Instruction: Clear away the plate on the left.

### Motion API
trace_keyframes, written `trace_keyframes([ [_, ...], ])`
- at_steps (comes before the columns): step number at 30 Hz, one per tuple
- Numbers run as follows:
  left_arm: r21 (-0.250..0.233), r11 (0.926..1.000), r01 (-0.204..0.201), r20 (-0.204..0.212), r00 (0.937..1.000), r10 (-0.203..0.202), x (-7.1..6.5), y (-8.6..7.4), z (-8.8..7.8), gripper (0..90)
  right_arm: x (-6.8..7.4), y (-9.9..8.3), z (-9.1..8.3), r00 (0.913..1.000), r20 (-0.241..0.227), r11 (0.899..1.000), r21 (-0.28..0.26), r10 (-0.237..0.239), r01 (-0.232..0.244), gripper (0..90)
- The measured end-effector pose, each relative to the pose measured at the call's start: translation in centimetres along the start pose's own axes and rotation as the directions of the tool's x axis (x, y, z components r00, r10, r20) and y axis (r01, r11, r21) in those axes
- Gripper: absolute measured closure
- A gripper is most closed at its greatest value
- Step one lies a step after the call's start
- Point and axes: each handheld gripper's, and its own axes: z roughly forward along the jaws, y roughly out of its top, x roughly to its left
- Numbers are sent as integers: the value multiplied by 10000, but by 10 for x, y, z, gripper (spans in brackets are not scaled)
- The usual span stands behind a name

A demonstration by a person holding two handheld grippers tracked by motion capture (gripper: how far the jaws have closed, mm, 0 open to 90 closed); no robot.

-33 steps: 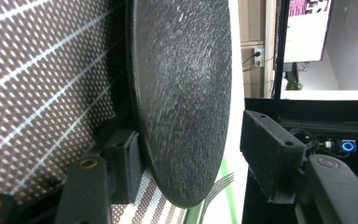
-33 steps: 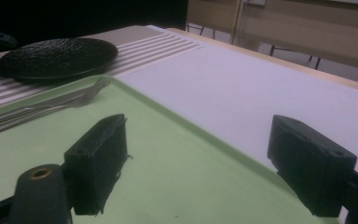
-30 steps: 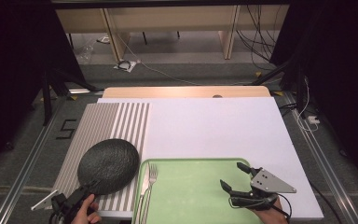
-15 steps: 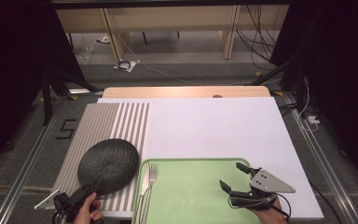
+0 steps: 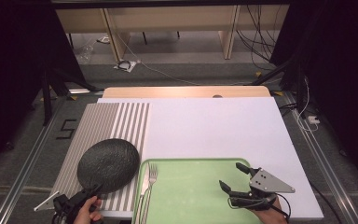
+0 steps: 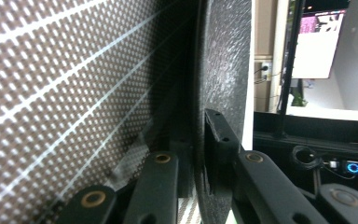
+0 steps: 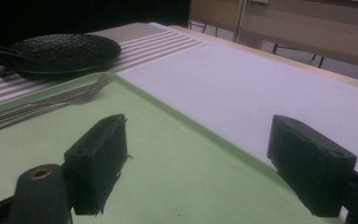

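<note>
A lab: black curtains (image 5: 18, 70), loose floor cables (image 5: 261, 42), a lit monitor (image 6: 314, 44)

Left claw (image 5: 94, 190), held low at the near left corner by the left hand (image 5: 86, 211), has just been closing, its jaws now pinched together on a thin edge. Right claw (image 5: 239, 177), borne by the right hand (image 5: 269, 213), rests level, jaws spread wide and bare.
</note>
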Motion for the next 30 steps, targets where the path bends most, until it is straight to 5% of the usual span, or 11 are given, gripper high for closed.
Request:
trace_keyframes([
  [16,72,9985,552,570,9968,-555,0,2,-2,848,0,0,-1,10000,2,10000,17,-5,5,207],
  [30,718,9971,266,1326,9905,-360,-11,-8,1,848,0,0,-1,10000,-11,10000,0,-19,19,207],
])
